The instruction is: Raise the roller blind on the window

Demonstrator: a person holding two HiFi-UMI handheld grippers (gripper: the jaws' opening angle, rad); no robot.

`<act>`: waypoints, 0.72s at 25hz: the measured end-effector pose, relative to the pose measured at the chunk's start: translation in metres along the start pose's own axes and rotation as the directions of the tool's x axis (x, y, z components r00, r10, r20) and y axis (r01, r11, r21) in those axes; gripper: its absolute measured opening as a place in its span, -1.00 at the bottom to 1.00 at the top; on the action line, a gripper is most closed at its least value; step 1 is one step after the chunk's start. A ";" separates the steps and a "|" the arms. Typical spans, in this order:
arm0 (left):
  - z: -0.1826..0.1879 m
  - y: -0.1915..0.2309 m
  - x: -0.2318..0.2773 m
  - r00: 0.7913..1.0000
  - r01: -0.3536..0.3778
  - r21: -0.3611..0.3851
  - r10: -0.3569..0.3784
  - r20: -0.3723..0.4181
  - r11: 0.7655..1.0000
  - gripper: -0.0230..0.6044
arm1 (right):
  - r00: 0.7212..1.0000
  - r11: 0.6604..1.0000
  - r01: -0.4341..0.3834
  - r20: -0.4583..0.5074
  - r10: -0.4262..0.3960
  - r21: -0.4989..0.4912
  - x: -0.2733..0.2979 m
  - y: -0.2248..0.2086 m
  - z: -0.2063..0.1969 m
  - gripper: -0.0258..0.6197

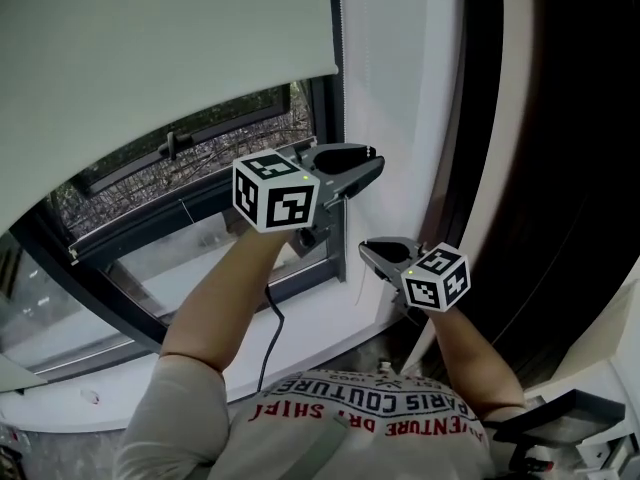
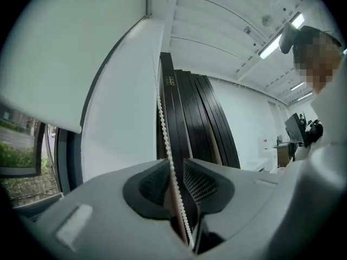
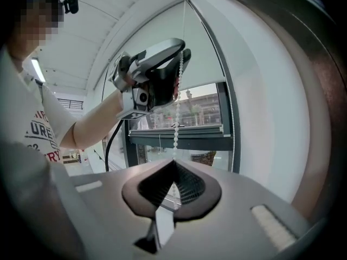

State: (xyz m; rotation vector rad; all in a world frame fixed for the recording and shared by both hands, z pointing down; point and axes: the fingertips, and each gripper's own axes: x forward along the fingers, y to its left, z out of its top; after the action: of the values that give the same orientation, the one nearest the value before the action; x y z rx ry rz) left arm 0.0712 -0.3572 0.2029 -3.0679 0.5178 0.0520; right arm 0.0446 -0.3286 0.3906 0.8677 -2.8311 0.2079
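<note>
- Got my left claw (image 2: 174, 164) held up high, jaws a little apart. The bead chain (image 2: 162, 118) runs down between them, but the pads aren't clamping it.
- Lower down, my right claw (image 3: 173, 162) is pinched tight on that same chain.
- The roller blind (image 1: 170, 28) covers the upper part of the window (image 1: 190, 228), with bare glass showing under its bottom edge.
- The chain hangs at the blind's right side, just beside the window frame.
</note>
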 end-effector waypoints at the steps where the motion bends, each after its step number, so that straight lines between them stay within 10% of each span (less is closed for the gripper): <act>1: 0.005 -0.001 0.001 1.000 -0.009 0.007 0.009 -0.001 1.000 -0.71 | 1.000 1.000 0.001 0.001 -0.001 0.001 -0.001 0.001 0.000 -0.90; 18: 0.002 0.007 0.005 0.999 -0.048 -0.027 0.047 -0.026 0.998 -0.90 | 1.000 1.000 0.011 0.014 -0.011 0.019 -0.004 -0.002 -0.002 -0.90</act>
State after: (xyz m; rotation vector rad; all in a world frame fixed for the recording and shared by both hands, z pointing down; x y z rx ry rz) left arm 0.0735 -0.3649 0.2001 -3.0867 0.5965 0.0208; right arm 0.0492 -0.3272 0.3913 0.8926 -2.8414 0.2287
